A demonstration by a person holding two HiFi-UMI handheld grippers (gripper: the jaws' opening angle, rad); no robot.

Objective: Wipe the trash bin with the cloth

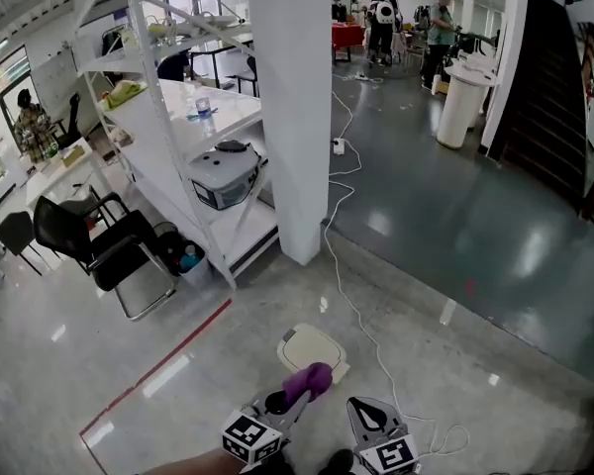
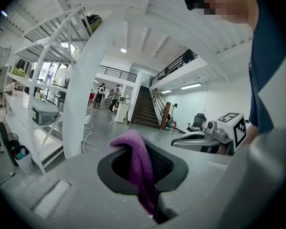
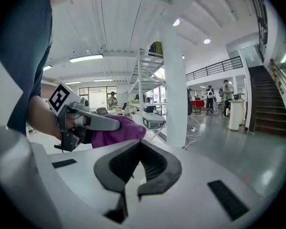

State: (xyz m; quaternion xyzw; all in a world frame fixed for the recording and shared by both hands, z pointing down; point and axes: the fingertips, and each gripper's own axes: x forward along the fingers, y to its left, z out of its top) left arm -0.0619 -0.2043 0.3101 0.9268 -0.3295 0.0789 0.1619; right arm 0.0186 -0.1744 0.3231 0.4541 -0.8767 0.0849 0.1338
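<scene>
A small white trash bin [image 1: 311, 348] with a cream lid stands on the floor just ahead of both grippers. My left gripper [image 1: 301, 396] is shut on a purple cloth [image 1: 310, 378], which hangs over its tips just short of the bin. In the left gripper view the cloth [image 2: 139, 163] drapes between the closed jaws of the left gripper [image 2: 142, 147]. My right gripper [image 1: 366, 411] is beside it on the right, jaws together and holding nothing. The right gripper view shows its own tips [image 3: 139, 144] meeting, with the left gripper [image 3: 117, 124] and cloth [image 3: 121, 132] close on its left.
A white pillar [image 1: 291, 107] rises ahead, with a white cable [image 1: 348, 295] trailing past the bin. White shelving [image 1: 193, 156] and a black chair [image 1: 104, 245] are to the left. A red floor line [image 1: 158, 369] runs at lower left. A tall white bin [image 1: 460, 107] and people stand far off.
</scene>
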